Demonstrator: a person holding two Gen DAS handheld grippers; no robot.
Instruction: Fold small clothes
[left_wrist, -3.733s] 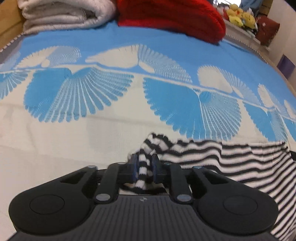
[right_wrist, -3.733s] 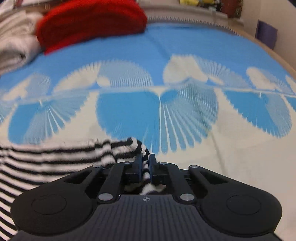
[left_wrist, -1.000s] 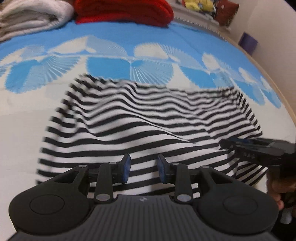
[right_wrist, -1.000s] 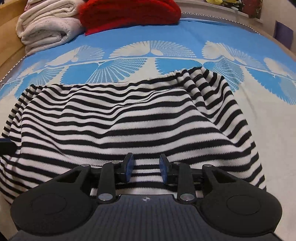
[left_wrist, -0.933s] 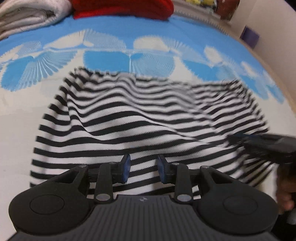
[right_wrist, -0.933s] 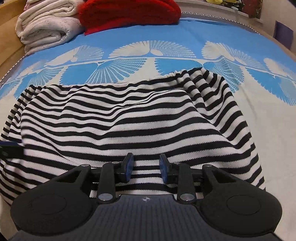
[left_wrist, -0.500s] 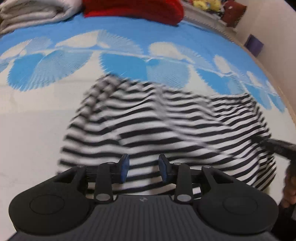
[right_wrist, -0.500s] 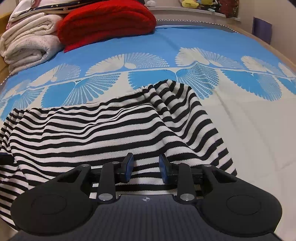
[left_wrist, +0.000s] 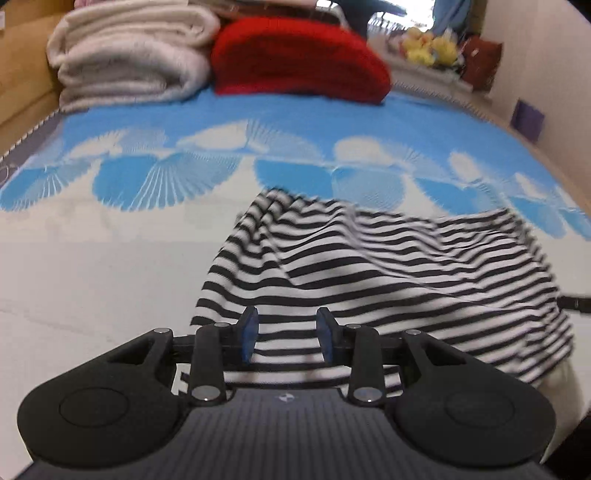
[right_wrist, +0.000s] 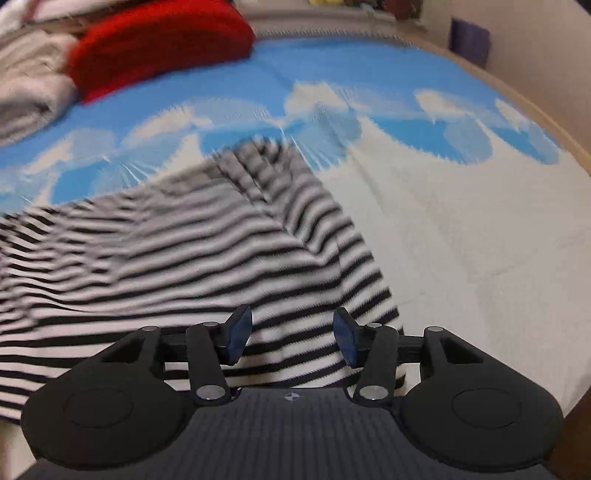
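A black-and-white striped garment lies spread and rumpled on the bed's blue-and-white blanket. It also shows in the right wrist view, blurred. My left gripper is open and empty, over the garment's near left edge. My right gripper is open wide and empty, over the garment's near right edge. A tip of the right gripper shows at the far right of the left wrist view.
A red knitted bundle and a stack of folded white blankets sit at the head of the bed. Plush toys stand on a ledge behind. The wall runs along the bed's right edge.
Both grippers let go of the garment's corners and now hang open over it. Both pulled back toward the near edge and tilted; the right jaws opened wider.
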